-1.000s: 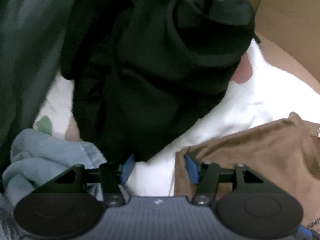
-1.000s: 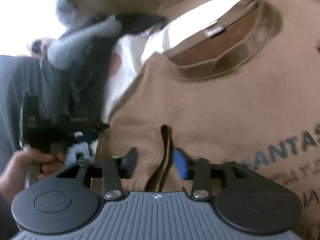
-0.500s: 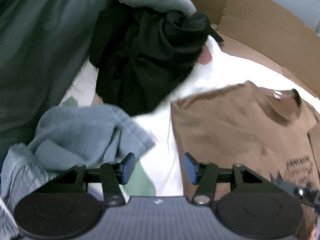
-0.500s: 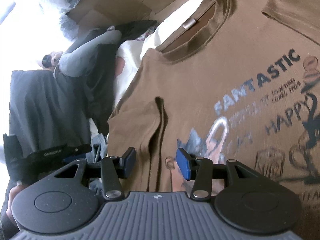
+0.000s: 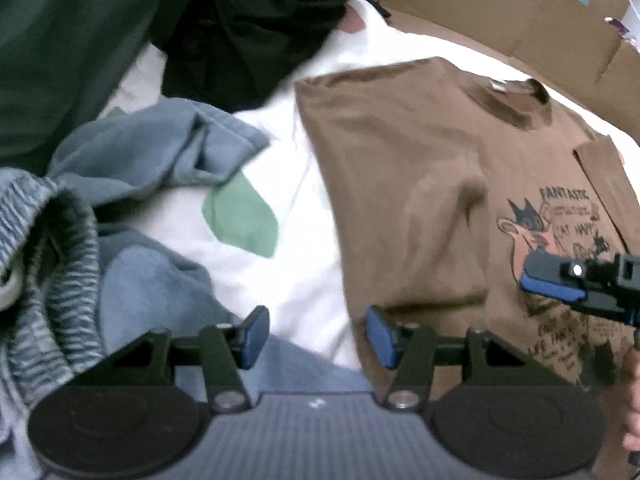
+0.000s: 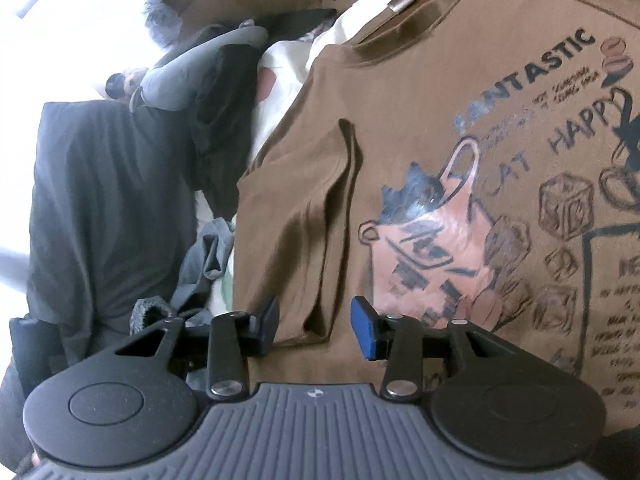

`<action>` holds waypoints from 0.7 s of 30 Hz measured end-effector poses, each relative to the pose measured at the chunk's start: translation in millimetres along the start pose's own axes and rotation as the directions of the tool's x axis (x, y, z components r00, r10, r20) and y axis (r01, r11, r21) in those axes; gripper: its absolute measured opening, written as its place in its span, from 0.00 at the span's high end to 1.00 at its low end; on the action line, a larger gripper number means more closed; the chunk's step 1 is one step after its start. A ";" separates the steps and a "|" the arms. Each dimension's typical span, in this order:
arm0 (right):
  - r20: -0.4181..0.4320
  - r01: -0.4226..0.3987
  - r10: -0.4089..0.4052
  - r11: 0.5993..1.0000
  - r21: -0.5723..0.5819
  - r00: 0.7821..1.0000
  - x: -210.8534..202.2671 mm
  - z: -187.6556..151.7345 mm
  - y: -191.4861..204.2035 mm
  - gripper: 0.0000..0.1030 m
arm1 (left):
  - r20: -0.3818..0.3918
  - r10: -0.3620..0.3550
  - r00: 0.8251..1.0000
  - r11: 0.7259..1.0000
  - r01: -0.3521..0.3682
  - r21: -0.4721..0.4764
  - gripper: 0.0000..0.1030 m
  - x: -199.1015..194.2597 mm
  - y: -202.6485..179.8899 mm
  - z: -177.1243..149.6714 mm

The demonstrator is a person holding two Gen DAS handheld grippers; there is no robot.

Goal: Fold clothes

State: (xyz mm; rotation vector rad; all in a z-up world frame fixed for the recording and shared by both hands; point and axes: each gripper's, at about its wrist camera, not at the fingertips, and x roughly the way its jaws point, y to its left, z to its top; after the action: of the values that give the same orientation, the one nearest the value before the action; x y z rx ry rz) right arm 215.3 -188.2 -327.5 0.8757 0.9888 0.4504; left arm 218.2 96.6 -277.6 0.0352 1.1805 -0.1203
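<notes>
While my right gripper (image 6: 314,326) is closing over the brown shirt's (image 6: 420,128) folded sleeve (image 6: 320,216), gripping nothing, my left gripper (image 5: 314,334) hangs open, empty.

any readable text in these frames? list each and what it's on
"FANTASTIC": large print on the brown T-shirt, also legible in the left wrist view.
"CAT HAPPY": on the same shirt, below it; last letter partly hidden.
Small lines under "FANTASTIC": too blurred to read.
Boxed text block at the shirt's right edge: too small and cut off.
Neck tag: no text readable.
</notes>
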 end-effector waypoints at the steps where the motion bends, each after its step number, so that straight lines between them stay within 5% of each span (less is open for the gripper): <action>1: 0.001 -0.009 0.009 1.000 0.001 1.000 0.5 -1.2 0.4 0.58 | 0.006 0.010 1.000 1.000 -0.010 0.018 0.45 0.8 -3.2 -2.1; 5: -0.003 -0.021 0.021 1.000 0.004 1.000 7.3 -3.9 2.0 0.58 | 0.017 0.023 1.000 0.999 -0.024 0.043 0.47 5.7 -11.1 -6.3; 11: -0.052 -0.010 0.012 0.999 0.031 0.999 30.3 -6.9 2.6 0.59 | -0.003 0.026 1.000 1.000 -0.026 0.013 0.76 17.2 -12.6 -9.9; 16: -0.074 -0.009 0.011 1.000 0.024 0.997 42.6 -11.9 5.8 0.93 | 0.008 0.043 0.999 0.998 -0.043 0.054 0.84 14.9 -19.8 -14.4; 21: -0.038 -0.020 0.021 1.000 0.021 0.999 30.9 -21.9 4.8 0.97 | 0.008 0.050 0.999 0.998 -0.050 0.029 0.84 13.6 -17.2 -17.4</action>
State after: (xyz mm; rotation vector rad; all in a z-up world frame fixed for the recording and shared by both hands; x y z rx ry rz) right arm 212.0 -154.8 -345.7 0.8992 1.0224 0.4764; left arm 205.3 80.0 -296.2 0.0895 1.1699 -0.0933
